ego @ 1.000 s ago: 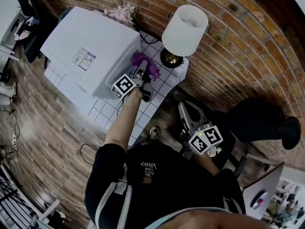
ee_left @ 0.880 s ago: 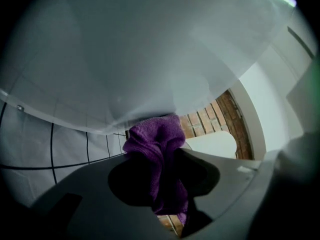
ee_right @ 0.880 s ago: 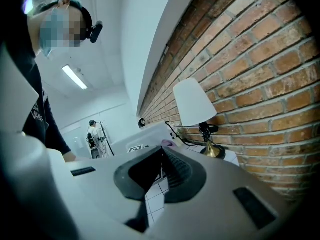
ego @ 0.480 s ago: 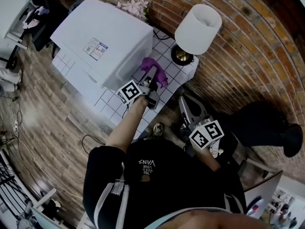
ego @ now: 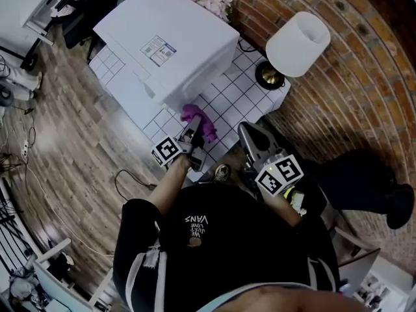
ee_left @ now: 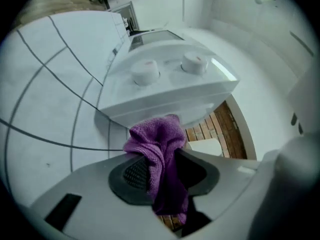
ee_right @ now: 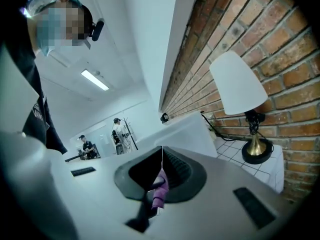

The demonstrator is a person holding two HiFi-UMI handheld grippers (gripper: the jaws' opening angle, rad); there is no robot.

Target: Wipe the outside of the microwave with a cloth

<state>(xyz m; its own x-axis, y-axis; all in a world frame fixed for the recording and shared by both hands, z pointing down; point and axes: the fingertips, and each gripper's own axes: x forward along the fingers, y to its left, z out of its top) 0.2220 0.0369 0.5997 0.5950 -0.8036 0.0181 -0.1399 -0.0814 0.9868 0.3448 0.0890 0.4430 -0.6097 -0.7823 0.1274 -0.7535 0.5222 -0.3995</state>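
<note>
Left gripper (ego: pixel 193 132), right gripper (ego: pixel 246 135): both closed.

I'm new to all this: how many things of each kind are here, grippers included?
Microwave: 1
Lamp: 1
Purple cloth: 1
Flower bunch: 1
Grippers: 2 (left gripper, right gripper)
Total: 6

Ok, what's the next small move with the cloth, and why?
Probably ease the left gripper forward until the cloth presses on the microwave. Its jaws clamp the cloth, which seems to hang just short of the microwave, not yet on it.
</note>
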